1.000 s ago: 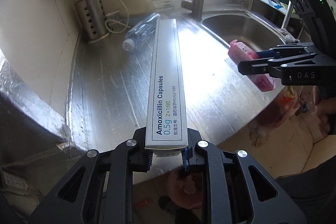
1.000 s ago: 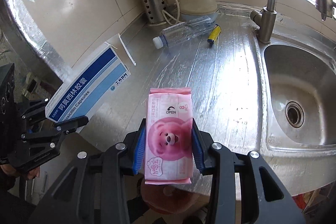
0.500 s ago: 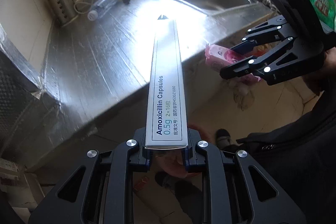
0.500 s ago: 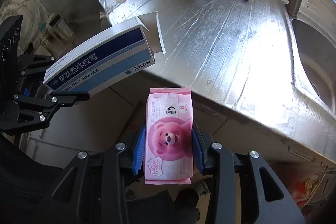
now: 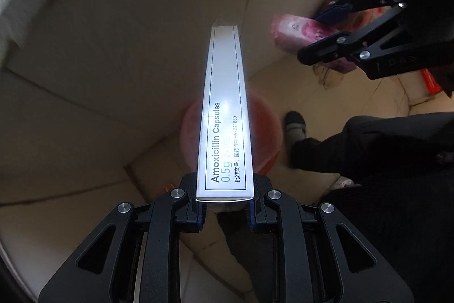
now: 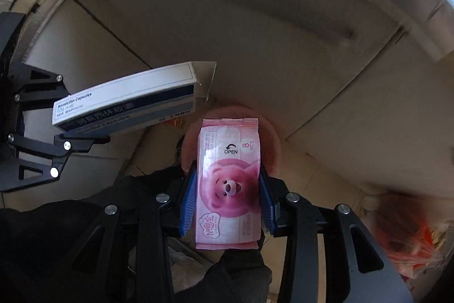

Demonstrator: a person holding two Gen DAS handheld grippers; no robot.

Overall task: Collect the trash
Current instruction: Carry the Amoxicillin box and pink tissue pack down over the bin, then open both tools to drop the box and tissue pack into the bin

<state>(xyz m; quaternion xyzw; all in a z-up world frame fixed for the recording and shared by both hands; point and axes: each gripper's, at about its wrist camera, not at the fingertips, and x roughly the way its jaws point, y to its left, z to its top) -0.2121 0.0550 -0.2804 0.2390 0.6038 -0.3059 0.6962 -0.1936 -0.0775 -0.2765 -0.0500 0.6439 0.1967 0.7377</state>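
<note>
one long white medicine box (image 5: 225, 115) reads "amoxicillin capsules 0.5g", with chinese print beside it; the left gripper (image 5: 225, 210) has its fingers pinching the box's near end, its far flap hanging open. one pink wet-wipe pack (image 6: 228, 183) shows a bear face, "open" with an arrow and "8 pcs"; the right gripper (image 6: 228, 202) clamps it between two blue fingers. both items hang above one reddish round bin (image 6: 273, 145) on the tiled floor (image 5: 71, 132).

- You have lowered both grippers off the counter; floor tiles now fill both views.
- A red bin (image 5: 266, 129) now sits beneath the held items.
</note>
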